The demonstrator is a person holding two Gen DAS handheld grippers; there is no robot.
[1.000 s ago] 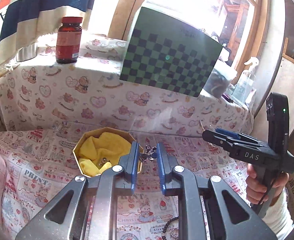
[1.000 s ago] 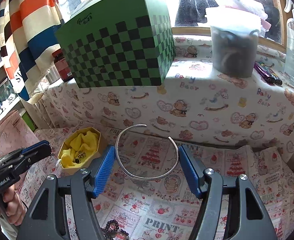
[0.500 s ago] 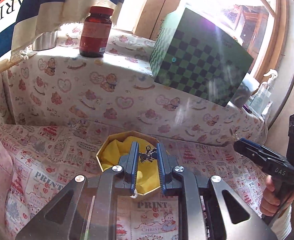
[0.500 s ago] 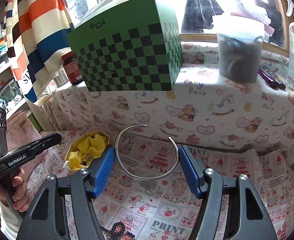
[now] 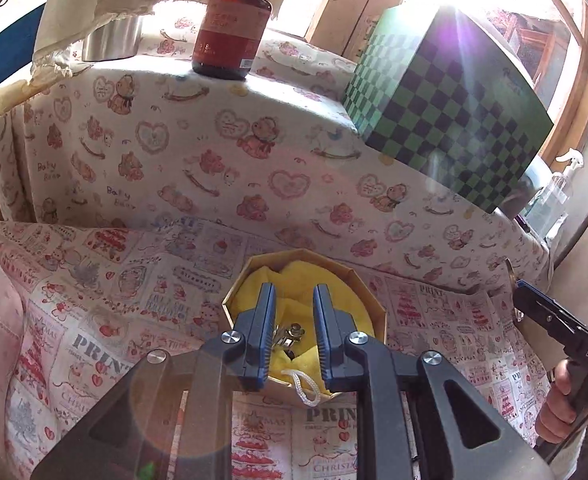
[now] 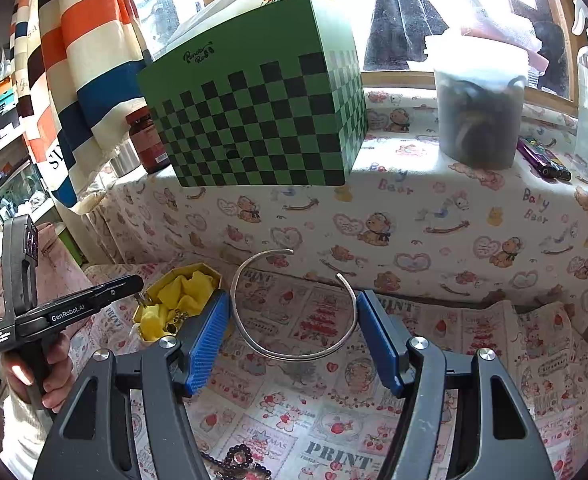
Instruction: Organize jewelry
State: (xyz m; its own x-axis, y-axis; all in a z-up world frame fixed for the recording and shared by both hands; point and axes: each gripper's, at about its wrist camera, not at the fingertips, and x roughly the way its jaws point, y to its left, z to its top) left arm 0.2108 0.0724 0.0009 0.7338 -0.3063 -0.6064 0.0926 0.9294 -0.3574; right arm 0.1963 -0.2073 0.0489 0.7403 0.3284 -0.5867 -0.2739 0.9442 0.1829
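L gripper (image 5: 294, 292) points down into the small many-sided box (image 5: 367, 292) at lower centre of the left wrist view. The box is lined w/ yellow cloth (image 5: 294, 276). Its blue pads stand close together w/ a slim gap. A few small silvery jewelry pieces (image 5: 290, 334) show low in that gap, over the cloth. Can't tell if the pads pinch one or if they all lie in the box.

In the right wrist view the same gripper comes in from the left edge, held by a hand (image 6: 42, 376). Its tip is just over the box's left rim.

R gripper (image 6: 293, 296) is clamped on a thin silver open bangle (image 6: 294, 356) – each pad touches one side of the hoop, and the gap in the hoop faces away toward the upper centre. It is held above the printed cloth (image 6: 493, 360), just right of the box.

A dark bead bracelet (image 6: 238, 456) lies on that cloth at the bottom edge, btwn the gripper's arms.

Up on the ledge behind: a green checked box (image 6: 262, 120) at centre and a brown bottle (image 6: 146, 144) just left of it.
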